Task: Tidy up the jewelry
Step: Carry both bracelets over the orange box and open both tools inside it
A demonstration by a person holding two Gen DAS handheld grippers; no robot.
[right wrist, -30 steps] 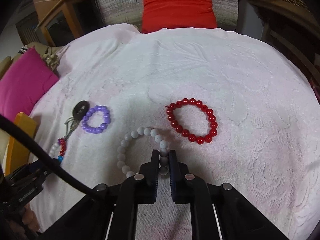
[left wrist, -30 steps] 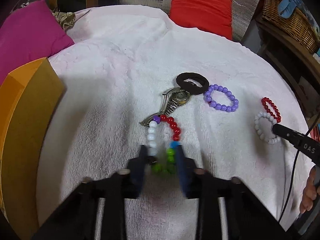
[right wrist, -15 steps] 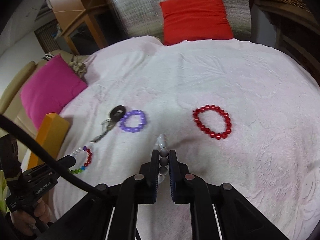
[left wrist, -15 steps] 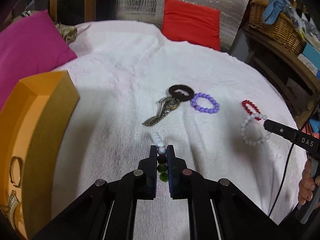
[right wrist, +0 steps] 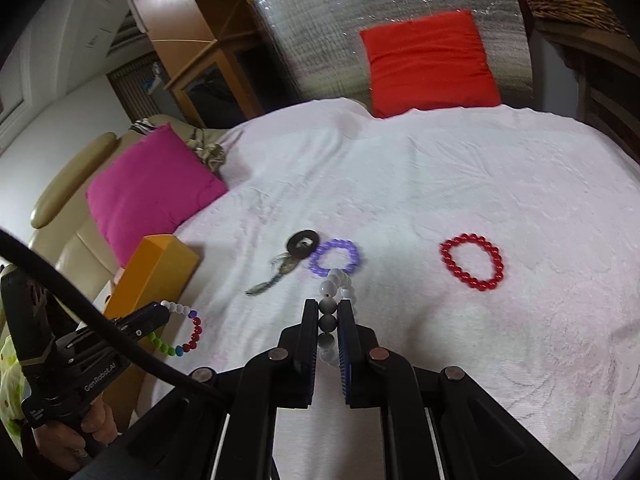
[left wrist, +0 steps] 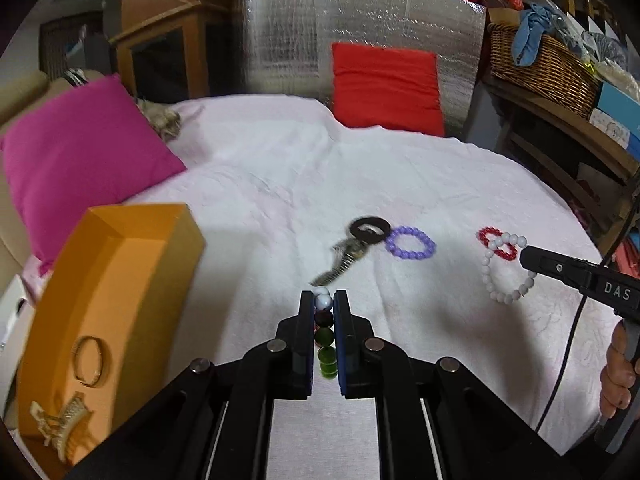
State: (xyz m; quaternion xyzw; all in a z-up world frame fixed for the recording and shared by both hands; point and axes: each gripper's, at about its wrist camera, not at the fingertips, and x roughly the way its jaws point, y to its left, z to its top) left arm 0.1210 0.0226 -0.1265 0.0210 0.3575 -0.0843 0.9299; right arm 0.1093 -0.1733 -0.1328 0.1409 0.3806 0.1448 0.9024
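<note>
A white cloth (left wrist: 400,184) covers the surface. At its left edge stands an orange box (left wrist: 120,280) containing a ring (left wrist: 89,362) and a hair clip (left wrist: 60,424). On the cloth lie a watch (right wrist: 276,276), a black band (right wrist: 303,242), a purple bracelet (right wrist: 334,256) and a red bracelet (right wrist: 472,262). The left gripper (left wrist: 324,308) is nearly closed, clamping a multicolour bracelet (right wrist: 182,334) raised beside the box. The right gripper (right wrist: 329,316) is nearly closed on a white bracelet (left wrist: 506,270), held above the cloth.
</note>
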